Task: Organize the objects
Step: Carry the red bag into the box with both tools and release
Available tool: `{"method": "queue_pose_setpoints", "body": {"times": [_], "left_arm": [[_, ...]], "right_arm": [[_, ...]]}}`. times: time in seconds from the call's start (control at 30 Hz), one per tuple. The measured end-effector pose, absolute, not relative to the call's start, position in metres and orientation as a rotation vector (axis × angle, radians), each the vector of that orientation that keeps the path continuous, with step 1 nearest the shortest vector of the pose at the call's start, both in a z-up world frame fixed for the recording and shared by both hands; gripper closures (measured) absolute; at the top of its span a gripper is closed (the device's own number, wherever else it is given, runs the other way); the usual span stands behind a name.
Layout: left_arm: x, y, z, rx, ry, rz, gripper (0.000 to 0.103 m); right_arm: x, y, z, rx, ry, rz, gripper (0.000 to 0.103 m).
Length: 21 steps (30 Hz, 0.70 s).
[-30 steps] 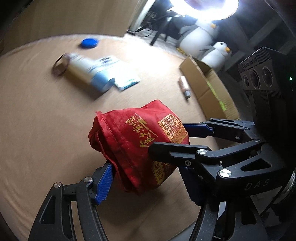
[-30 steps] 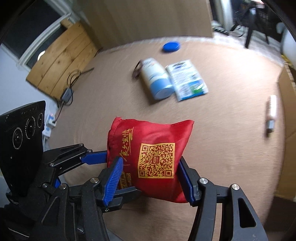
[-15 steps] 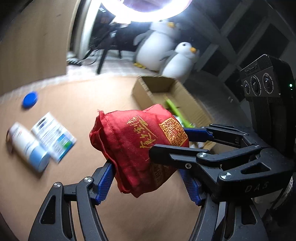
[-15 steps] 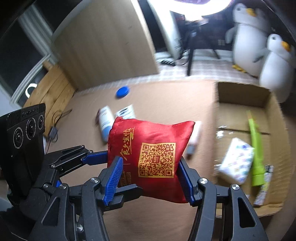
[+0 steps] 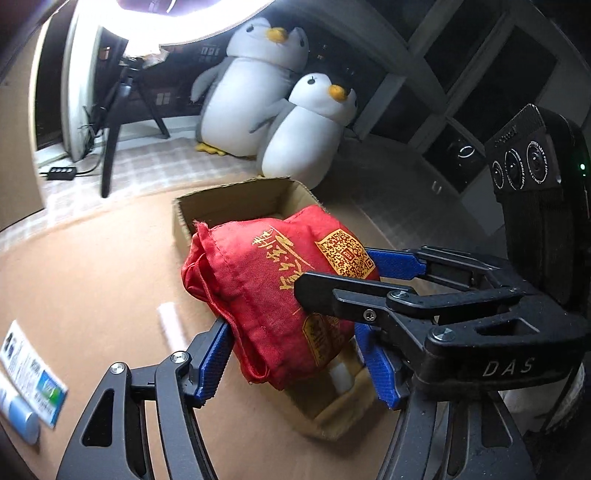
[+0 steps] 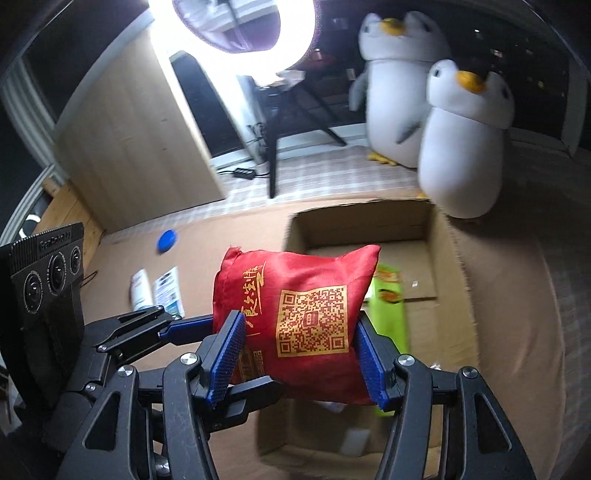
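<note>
Dim room lit by a bright ring light (image 6: 243,22) at the top of both frames, with two grey-and-white plush penguins (image 5: 280,99) standing at the far edge of a tan, felt-like desk (image 5: 92,266). An open brown cardboard box (image 6: 450,258) sits on the desk below the penguins; inside it, at centre right of the right wrist view, lies a lime-green packet (image 6: 388,306) with other small items too blurred to name. At frame centre a red drawstring fabric pouch (image 6: 295,310), printed with gold characters and a QR code, is held off the desk, over or just short of the box's near end; which cannot be told. The left gripper (image 5: 295,354) has its blue-padded jaws closed against opposite sides of the pouch, and the right gripper (image 6: 299,362) likewise has its jaws pressed onto the pouch's flanks; neither stands open. Judged from its creases and sag, the pouch is soft, light and compliant, probably somewhat slick, so a hold across the filled body should be surer than one on the loose gathered mouth at its upper left. At lower left of the left wrist view lie a white-and-blue bottle (image 5: 18,421) and a flat white printed sachet (image 5: 33,373); a round blue cap (image 6: 167,240) rests at left centre of the right wrist view.
</note>
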<state>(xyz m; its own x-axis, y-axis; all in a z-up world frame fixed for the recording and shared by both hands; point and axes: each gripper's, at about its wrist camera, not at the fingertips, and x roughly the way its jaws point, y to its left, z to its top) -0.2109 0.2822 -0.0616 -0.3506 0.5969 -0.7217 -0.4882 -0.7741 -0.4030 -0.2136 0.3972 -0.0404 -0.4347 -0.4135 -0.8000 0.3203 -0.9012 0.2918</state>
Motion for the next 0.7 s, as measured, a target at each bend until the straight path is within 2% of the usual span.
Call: {"method": "queue_pose_setpoints", "body": {"times": [0.33,0.4,0.7], "left_arm": [[-0.231,0.313,-0.083,-1.252,-0.056,2.164,0.032],[-0.234,0.31,-0.087,-1.282,-0.048,2.175,0.027],[-0.226,0.284,-0.083,-1.274,-0.066,2.189,0.027]], "right_arm": [[-0.23,0.412,-0.055,1.403,-0.11,-2.392,0.048],[-0.23,0.414,-0.057,1.415,-0.109,-2.402,0.047],[-0.225,0.412,-0.051,1.407,-0.163,-2.426,0.047]]}}
